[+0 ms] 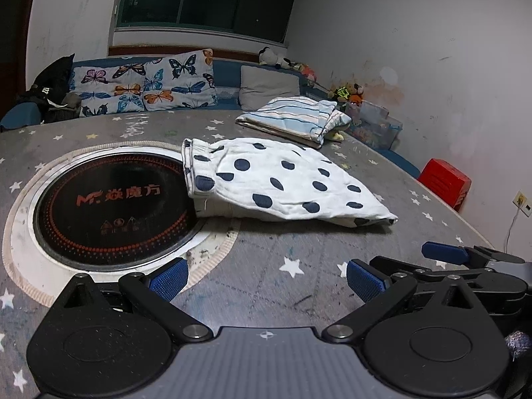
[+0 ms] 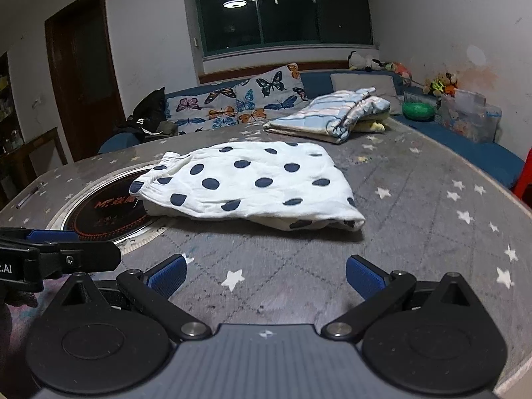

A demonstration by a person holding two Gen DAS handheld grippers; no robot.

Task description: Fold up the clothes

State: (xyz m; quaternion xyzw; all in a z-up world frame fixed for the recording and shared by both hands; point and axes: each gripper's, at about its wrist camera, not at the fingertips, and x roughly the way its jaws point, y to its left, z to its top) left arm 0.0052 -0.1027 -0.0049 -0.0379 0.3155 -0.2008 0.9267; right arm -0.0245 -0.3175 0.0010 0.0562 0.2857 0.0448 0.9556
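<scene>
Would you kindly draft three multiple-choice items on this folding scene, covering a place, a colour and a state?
1. Where does the waistband end of the polka-dot garment lie?
A. over the edge of the round cooktop
B. on the sofa
C. on the red stool

2. What colour are its dots?
A. red
B. dark blue
C. green

3. How do the jaws of the left gripper and right gripper stand?
A. both shut on cloth
B. one open, one shut
C. both open, empty

Answers: 1 A, the band overlaps the cooktop rim; 2 B, navy dots on white; 3 C, bare tablecloth shows between the pads.
</scene>
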